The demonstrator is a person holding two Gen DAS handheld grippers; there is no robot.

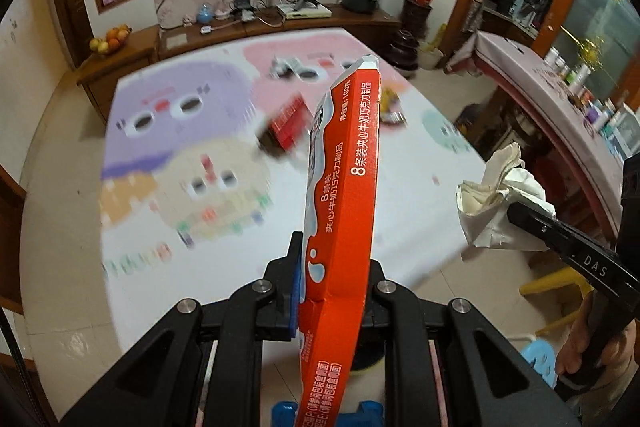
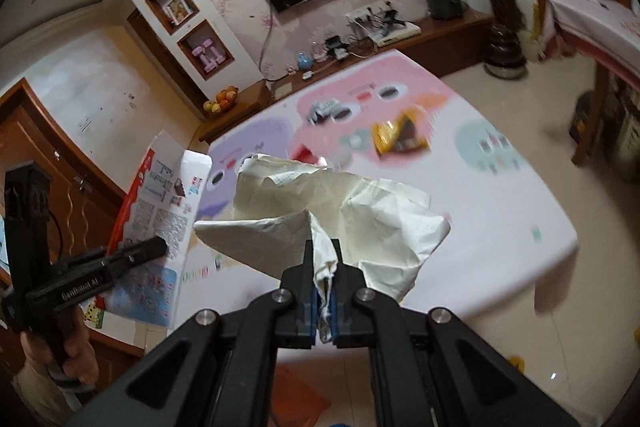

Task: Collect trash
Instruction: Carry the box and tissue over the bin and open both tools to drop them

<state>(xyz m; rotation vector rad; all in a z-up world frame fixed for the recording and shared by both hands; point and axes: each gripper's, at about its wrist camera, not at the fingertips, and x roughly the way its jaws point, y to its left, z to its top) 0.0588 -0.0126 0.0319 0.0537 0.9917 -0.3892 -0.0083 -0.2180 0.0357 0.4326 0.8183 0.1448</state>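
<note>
My left gripper (image 1: 336, 291) is clamped narrow on the lower end of a flattened orange chocolate box (image 1: 344, 187), which stands up edge-on from between the pads and leans slightly right. Its foot runs out of the bottom of my left camera's view, so I cannot see how far the pads reach along it. From the right camera the same box (image 2: 160, 203) shows its white printed face, with the left gripper (image 2: 158, 247) crossing in front of it and my hand (image 2: 52, 347) half cut off at the picture's edge.

Beyond the left tongs the play mat (image 1: 420, 207) is smeared by blur. A red box (image 1: 290, 125) lies just left of the orange box's upper half; a dark shape against it is too blurred to name. Farther off sits a small white and black packet (image 1: 286, 67), unreadable. To the right of the box's top a yellow wrapper (image 1: 390, 107) is mostly hidden behind it; my right camera shows that wrapper (image 2: 398, 137) whole, yellow and brown.

My right gripper (image 2: 324, 259) is pinched nearly closed on a twisted corner of crumpled white paper (image 2: 340, 211), which fans out ahead of the fingers and hides the mat behind it. In the left view that paper (image 1: 500, 195) hangs off the right gripper (image 1: 516, 213), whose handle is cut by the frame.
</note>
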